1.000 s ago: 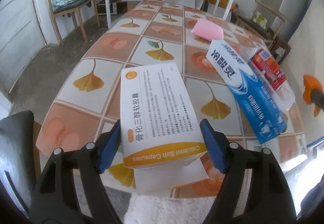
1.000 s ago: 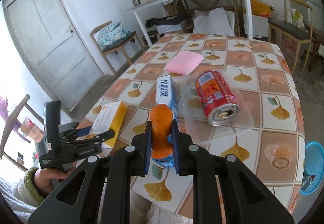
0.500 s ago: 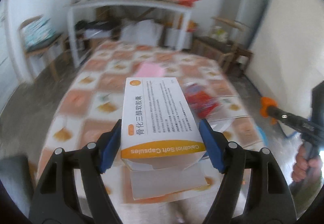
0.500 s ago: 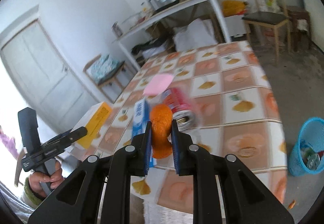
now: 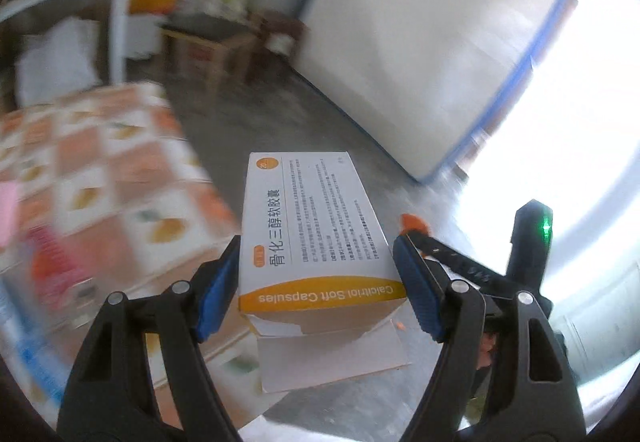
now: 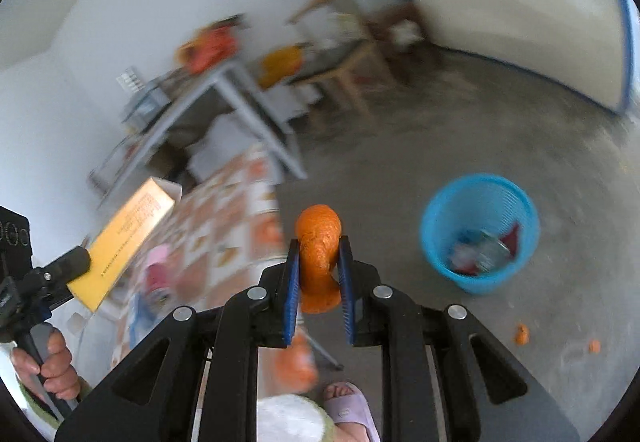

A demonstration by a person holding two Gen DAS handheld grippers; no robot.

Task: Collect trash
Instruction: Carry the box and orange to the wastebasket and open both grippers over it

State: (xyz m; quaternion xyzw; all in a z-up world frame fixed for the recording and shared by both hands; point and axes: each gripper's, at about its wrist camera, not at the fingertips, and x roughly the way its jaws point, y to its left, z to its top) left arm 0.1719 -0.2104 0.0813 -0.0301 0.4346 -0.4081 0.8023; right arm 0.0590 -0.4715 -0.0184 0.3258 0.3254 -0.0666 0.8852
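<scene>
Grey concrete floor (image 6: 400, 170) now fills both views, where the tiled surface (image 5: 120, 170) did before. One left tool (image 5: 316, 274) pinches one medicine box (image 5: 316, 226); one right tool (image 6: 319, 274) pinches one orange peel (image 6: 319, 246), near one blue basket (image 6: 436, 242).

Two wrist cameras are looking forward along their own fingers, tilted down at the floor.

The left wrist view is sitting close behind the medicine box (image 5: 316, 238), with the tiled table (image 5: 100, 170) at 9 o'clock and the right gripper (image 5: 412, 228) at 3 o'clock. The right wrist view is facing the blue bin (image 6: 480, 230) at 3 o'clock, and is sharing the table (image 6: 224, 218), the box (image 6: 124, 238) and the white panel (image 6: 520, 2).
</scene>
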